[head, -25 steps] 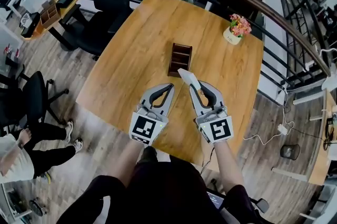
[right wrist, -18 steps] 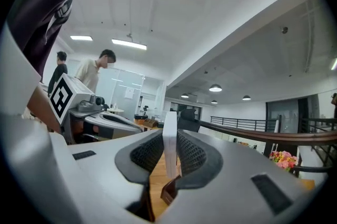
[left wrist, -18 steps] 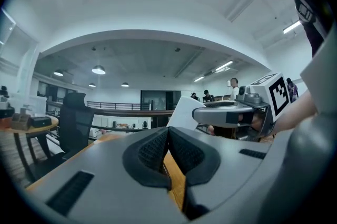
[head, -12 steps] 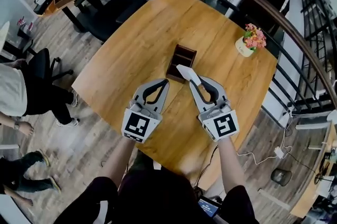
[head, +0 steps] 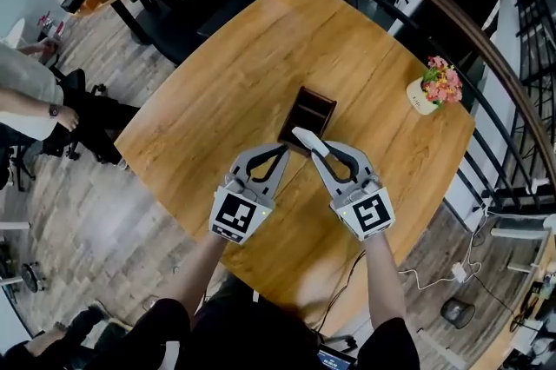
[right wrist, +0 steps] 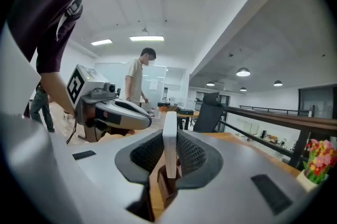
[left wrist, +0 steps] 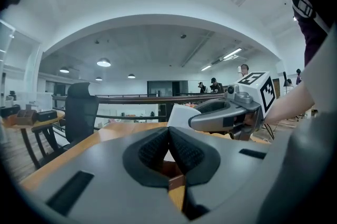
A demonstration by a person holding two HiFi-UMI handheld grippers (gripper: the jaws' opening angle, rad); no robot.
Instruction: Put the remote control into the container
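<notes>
And here it comes: the right claw (head: 318,156) is clenched on the slim white plastic remote control (head: 306,139), and that remote has crept forward. A second ago its tip sat at about 5 o'clock of the dark brown wooden container (head: 310,109), off the near corner; now the tip hangs over the near end of the box itself. Pinched on its narrow edges, the remote control (right wrist: 169,133) stands edge-up in the right gripper view, with the container (right wrist: 164,189) showing directly beneath the pads, so the line-up looks good. The left claw (head: 280,153) has kept pace alongside at 9 o'clock of the right one, pads pressed together on nothing at all (left wrist: 169,146), so it looks to be just along for the ride. The container sits near the middle of the light wooden tabletop (head: 234,90), dead ahead at 12 o'clock, with a small pot of pink and orange flowers (head: 439,84) well clear out at 2 o'clock. What this means: the carry is nearly over and the drop is the step in hand. I'd judge the remote is still tilted and above the rim, not yet inside, so it wants tipping down into a compartment before release; the compartments look narrow, so catching on a divider is the risk.
</notes>
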